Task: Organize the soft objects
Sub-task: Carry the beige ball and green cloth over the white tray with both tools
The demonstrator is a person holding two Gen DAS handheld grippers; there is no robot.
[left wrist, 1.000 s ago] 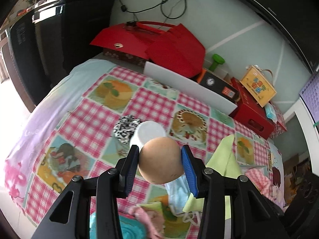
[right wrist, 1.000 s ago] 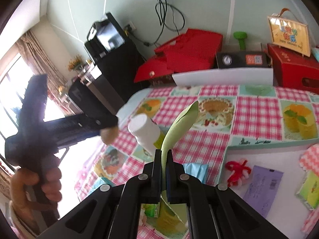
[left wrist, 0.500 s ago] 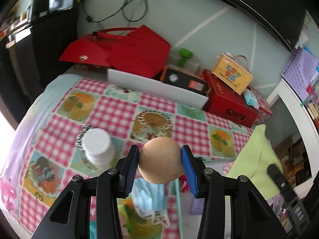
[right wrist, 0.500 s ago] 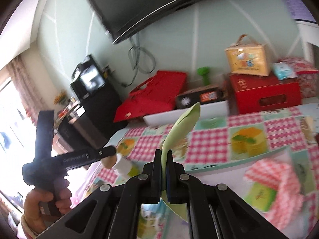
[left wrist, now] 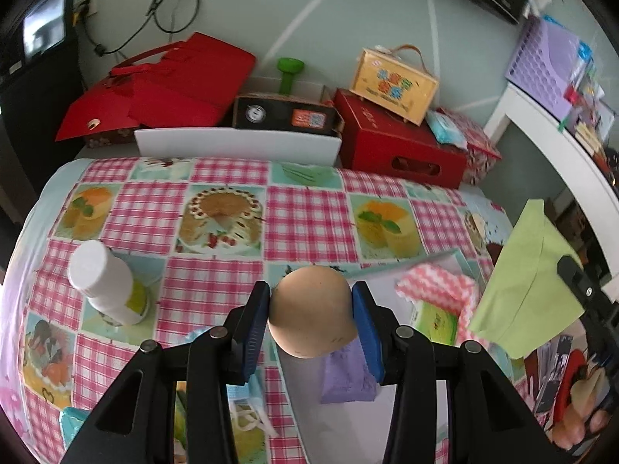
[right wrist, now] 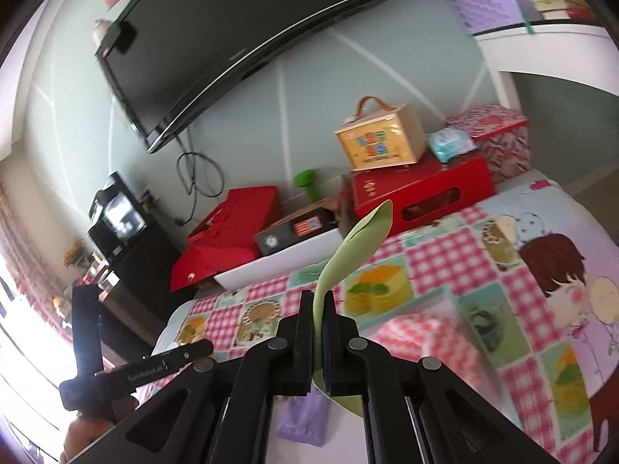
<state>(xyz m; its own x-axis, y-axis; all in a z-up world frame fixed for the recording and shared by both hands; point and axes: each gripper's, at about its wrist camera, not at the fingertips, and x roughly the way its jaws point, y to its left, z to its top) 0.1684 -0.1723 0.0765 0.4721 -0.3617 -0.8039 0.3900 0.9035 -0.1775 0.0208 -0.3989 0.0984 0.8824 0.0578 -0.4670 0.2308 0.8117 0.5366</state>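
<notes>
The jaws of our left gripper [left wrist: 311,319] are pinching a tan rounded soft ball [left wrist: 311,311] from both sides, and the jaws of our right gripper [right wrist: 318,342] are pressed together on a light green cloth [right wrist: 348,255], so both hands carry something above the tabletop [left wrist: 309,208] with its pink checked cover. In the left wrist view the green cloth [left wrist: 528,282] hangs to the right of the ball, well apart from it, as a wide folded sheet. We judge that the main risk is with the ball: the blue pads [left wrist: 255,328] touch it only at its two sides, its surface looks smooth, and a quick swing of the hand could make it roll out and drop among the things below, near the white bottle [left wrist: 106,284] or the purple packet [left wrist: 348,381]. The cloth is thin and held by one narrow edge; if it brushes the pink-and-white checked cloth [left wrist: 435,290] on the white tray [left wrist: 452,259] it could drag that one out of place or slip free. The ball looks egg-shaped, matte and a little dented where the pads squeeze it. The cloth looks limp, and in the right wrist view its free end curls upward above the jaws.
</notes>
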